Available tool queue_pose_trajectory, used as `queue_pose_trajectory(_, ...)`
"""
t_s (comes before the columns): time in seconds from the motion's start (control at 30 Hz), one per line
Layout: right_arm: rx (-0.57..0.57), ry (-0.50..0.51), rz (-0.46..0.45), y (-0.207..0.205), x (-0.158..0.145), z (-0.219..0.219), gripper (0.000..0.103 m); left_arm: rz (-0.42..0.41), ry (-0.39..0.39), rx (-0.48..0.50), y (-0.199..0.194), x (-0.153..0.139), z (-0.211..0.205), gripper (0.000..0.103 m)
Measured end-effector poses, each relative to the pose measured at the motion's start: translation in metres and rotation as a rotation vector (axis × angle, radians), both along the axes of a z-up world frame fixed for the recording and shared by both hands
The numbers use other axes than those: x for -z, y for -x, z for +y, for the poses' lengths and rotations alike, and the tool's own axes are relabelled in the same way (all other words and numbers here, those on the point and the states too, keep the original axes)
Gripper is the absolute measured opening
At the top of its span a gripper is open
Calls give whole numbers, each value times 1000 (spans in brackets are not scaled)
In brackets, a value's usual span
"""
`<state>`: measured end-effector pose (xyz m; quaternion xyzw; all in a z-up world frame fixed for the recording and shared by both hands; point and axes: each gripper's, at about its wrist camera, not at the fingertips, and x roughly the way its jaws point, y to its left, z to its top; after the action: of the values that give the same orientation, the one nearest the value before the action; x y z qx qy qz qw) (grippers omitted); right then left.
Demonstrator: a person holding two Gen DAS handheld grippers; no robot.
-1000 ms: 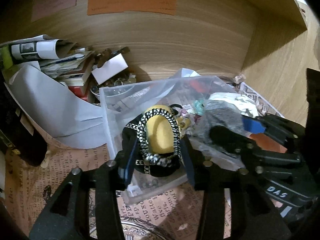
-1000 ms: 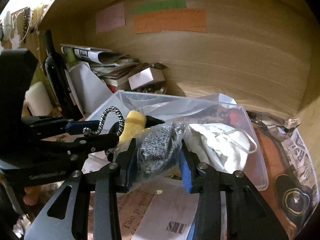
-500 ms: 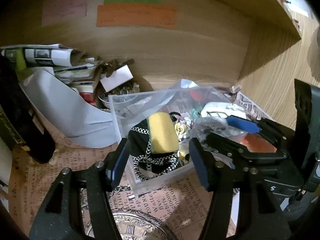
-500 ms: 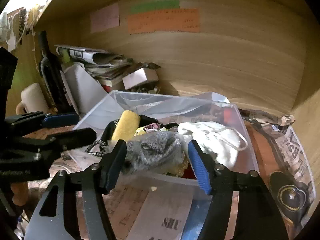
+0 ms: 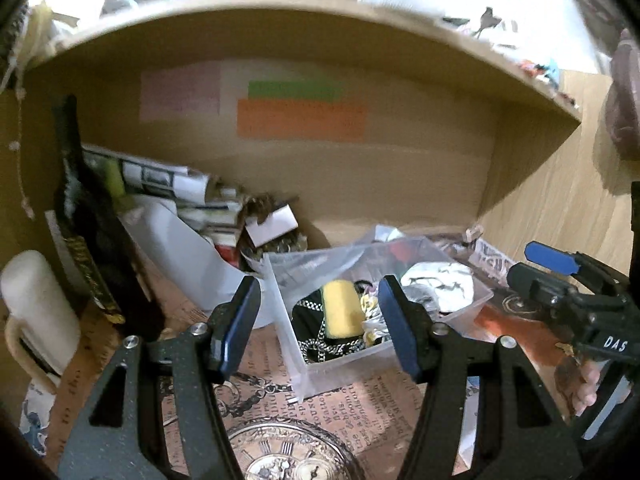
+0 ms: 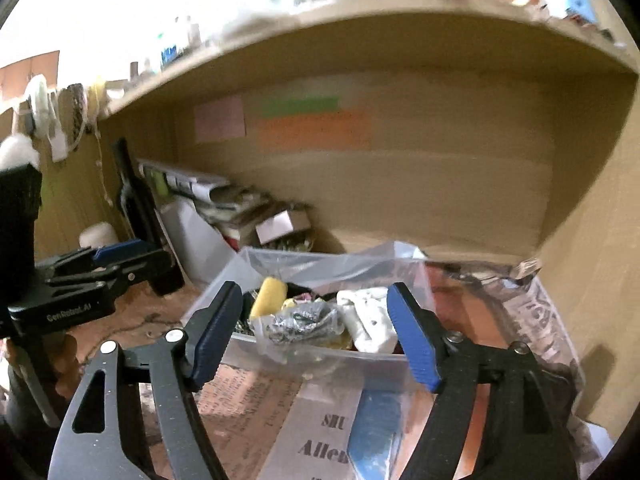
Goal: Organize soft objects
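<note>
Left wrist: left gripper (image 5: pixel 320 326) jaws wide, empty.

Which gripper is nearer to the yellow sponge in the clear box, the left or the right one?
Left. The yellow sponge lies at the left end of the clear box, straight ahead of the open left gripper. The open right gripper faces the box's middle.

The left gripper (image 5: pixel 318 322) is reaching up from the bottom of its own view with its blue-padded jaws standing wide apart and nothing between them. The right gripper (image 6: pixel 316 332) is doing the same in its view, jaws spread and empty. Each is showing in the other's frame: the right gripper at the right edge (image 5: pixel 560 280), the left at the left edge (image 6: pixel 100 268).
</note>
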<state>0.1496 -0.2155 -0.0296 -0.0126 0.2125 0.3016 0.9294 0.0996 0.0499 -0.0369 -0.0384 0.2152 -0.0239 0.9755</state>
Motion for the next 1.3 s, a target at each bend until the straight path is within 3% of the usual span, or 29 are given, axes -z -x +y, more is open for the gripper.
queue_pose_trajectory(0.13,14,-30,-20,12,-7,-10,76,-59,0,-7,21,-10,-1,66)
queue_pose_trajectory(0.27,26,-51,-45,22,-12,-16,83,-109,7,-25,38,-14,-3,85)
queue_pose_trajectory(0.47,35,-38,-74,32,-13,-15,91,-156,-25,-34,54,-17,-12,90)
queue_pose_trajectory(0.57,35,-46,-73,34,-12,-17,94,-173,-37,-49,60,-18,-15,99)
queue_pose_trajectory(0.77,38,-57,-97,43,-15,-20,101,-180,-39,-48,64,-18,-17,100)
queue_pose_trajectory(1.3,33,-60,-124,53,-19,-15,102,-183,-38,-53,67,-19,-20,103)
